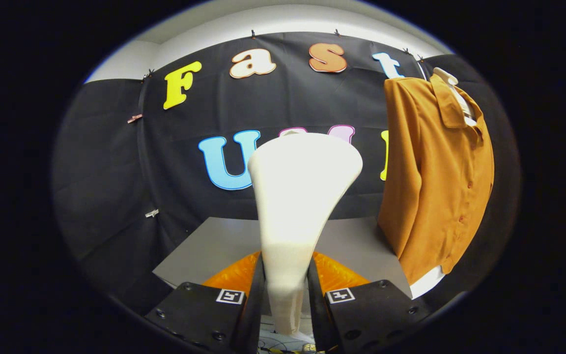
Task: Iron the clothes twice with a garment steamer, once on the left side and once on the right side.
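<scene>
A white garment steamer [298, 196] stands upright between my fingers, its narrow handle pinched by both of them and its wide head flaring up ahead. My gripper [286, 290] is shut on that handle. An orange-brown button shirt [435, 177] hangs on a white hanger [452, 86] against the booth wall, to the right of and beyond the steamer head, with a clear gap between them. The shirt's front placket with buttons faces right of the steamer.
A grey table top [204, 250] lies below and beyond the fingers, reaching back to the black cloth wall. Something orange [334, 275] lies just behind the fingers, partly hidden by the steamer handle. Cables show under the gripper.
</scene>
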Tool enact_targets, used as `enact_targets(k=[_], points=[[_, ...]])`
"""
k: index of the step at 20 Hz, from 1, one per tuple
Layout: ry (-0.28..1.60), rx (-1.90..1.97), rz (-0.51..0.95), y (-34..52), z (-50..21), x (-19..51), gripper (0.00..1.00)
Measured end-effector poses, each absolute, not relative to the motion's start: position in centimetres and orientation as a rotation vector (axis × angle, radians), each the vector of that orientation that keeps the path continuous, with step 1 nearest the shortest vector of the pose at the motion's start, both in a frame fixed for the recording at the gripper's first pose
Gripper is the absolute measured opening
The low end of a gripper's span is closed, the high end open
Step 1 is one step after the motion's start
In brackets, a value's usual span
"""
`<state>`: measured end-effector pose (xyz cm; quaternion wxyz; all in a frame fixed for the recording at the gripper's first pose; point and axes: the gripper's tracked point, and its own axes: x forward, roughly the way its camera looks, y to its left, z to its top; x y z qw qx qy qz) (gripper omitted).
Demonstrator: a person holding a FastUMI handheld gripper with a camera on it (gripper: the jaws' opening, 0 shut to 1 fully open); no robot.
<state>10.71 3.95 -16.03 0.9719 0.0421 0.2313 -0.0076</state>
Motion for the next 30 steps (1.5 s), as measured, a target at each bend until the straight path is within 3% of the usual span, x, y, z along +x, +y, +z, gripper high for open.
enact_targets(k=[13,22,30], points=[[0.376,0.047,-0.185,-0.3,-11.8,1.9,0.46],[0.322,0.047,-0.227,-12.0,-9.9,2.9,0.46],[0.306,0.077,-0.172,-21.4,-9.8,6.9,0.46]])
